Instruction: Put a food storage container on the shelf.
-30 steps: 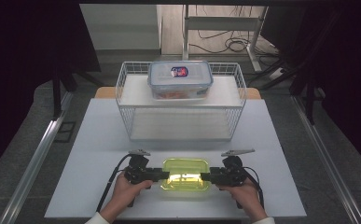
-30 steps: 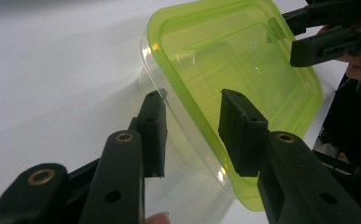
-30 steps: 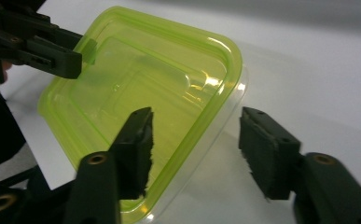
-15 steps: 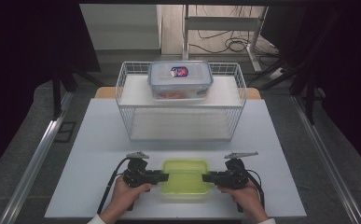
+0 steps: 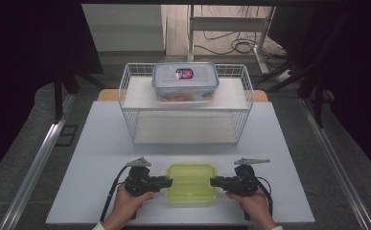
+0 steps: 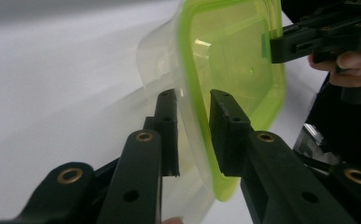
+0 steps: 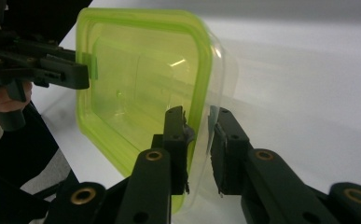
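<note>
Early in the job, by the look of it. Sitting flat on the white table (image 5: 101, 143), close to the person's edge, the green-lidded container (image 5: 191, 183), flanked end to end by the left gripper (image 5: 168, 182) and the right gripper (image 5: 213, 182). Approach done on both sides. In the left gripper view, jaws either side of the container's rim, part-way together and just been closing, with the rim and clear wall between them. Same on the right gripper's own view: jaws narrowed round the opposite end, just been closing, one pad at the green edge. Seemingly a sliver of gap left at each grip, though hard to be sure through the clear plastic. No lift yet.

Left to do, at a guess: firm both grips, raise the container level, carry it toward the wire basket (image 5: 125, 91) farther up the table, where a blue-rimmed container (image 5: 185, 81) rests already.
</note>
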Demonstrator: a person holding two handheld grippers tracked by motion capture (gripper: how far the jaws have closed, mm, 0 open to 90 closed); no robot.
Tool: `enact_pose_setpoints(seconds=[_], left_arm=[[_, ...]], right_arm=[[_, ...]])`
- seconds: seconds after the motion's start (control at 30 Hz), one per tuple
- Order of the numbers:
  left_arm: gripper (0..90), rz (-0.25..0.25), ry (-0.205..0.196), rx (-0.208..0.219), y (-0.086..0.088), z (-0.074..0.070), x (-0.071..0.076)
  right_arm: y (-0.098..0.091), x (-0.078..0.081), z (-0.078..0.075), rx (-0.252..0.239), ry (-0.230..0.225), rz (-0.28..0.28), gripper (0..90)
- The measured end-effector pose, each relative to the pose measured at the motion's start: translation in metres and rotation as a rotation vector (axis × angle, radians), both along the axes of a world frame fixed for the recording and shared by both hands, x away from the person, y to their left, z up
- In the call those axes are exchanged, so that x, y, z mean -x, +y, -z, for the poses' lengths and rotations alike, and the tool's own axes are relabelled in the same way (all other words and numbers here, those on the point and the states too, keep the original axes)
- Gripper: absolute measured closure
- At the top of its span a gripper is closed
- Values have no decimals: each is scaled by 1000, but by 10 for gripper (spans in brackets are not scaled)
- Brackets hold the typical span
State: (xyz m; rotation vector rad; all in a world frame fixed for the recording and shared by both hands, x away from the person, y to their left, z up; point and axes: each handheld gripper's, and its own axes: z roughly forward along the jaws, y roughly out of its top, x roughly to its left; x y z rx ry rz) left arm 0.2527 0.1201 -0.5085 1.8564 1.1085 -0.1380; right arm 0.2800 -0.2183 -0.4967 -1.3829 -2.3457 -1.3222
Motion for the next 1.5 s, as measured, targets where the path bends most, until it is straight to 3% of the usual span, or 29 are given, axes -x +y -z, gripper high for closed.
enact_pose_setpoints(seconds=[0.4, 0.83, 1.5], left_arm=[[779, -10, -32, 10, 4, -4, 4], [778, -7, -120, -17, 4, -19, 11], [779, -5, -178, -9, 12, -41, 8]], right_arm=[[2, 5, -3, 0, -23, -2, 794], [4, 10, -17, -3, -104, -15, 794], [9, 9, -41, -11, -193, -27, 794]])
